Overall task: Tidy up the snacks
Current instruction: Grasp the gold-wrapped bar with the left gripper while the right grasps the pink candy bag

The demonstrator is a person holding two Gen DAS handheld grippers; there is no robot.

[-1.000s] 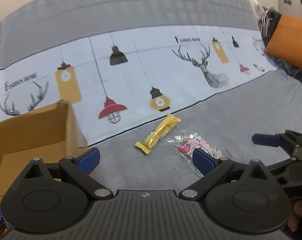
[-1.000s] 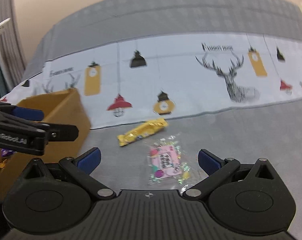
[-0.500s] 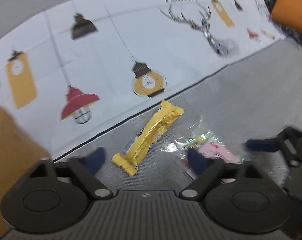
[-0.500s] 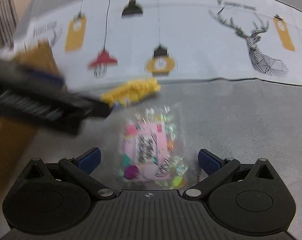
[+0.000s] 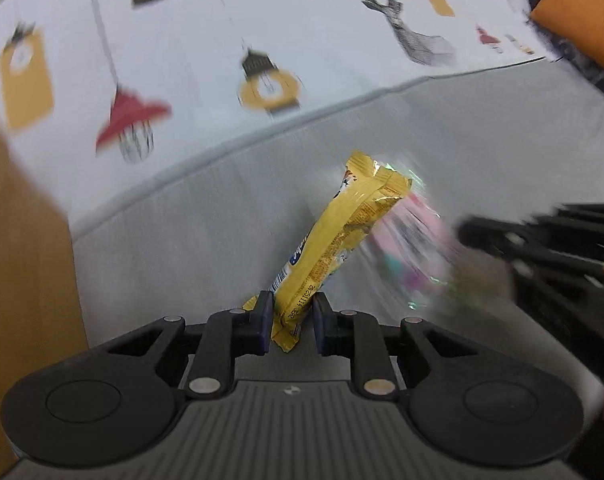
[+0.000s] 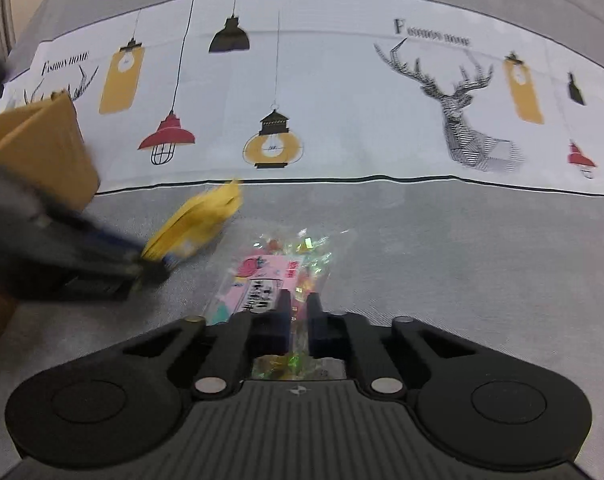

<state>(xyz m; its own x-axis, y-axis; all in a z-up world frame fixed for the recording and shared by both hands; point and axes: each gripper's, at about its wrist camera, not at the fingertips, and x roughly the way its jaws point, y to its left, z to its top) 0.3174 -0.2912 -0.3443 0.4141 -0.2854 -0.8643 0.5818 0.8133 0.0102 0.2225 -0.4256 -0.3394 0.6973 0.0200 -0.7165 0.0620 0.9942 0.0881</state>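
Observation:
My left gripper [image 5: 290, 322] is shut on the near end of a yellow snack bar [image 5: 341, 236], which sticks up and away from the jaws, lifted off the grey cloth. The bar shows blurred in the right wrist view [image 6: 198, 226] with the left gripper [image 6: 150, 270] at its lower end. My right gripper [image 6: 298, 318] is shut on the near edge of a clear candy bag with a pink label [image 6: 278, 276]. That bag appears blurred behind the bar in the left wrist view [image 5: 409, 256], with the right gripper [image 5: 469, 234] at its right.
A brown cardboard box [image 5: 18, 260] stands at the left, also in the right wrist view [image 6: 38, 152]. A white cloth with lamp and deer prints [image 6: 341, 112] covers the far half of the surface. An orange cushion [image 5: 581, 12] lies at the far right.
Both grippers moved down and forward and closed: the left one on the yellow bar, the right one on the candy bag. The bar's far end has risen off the cloth.

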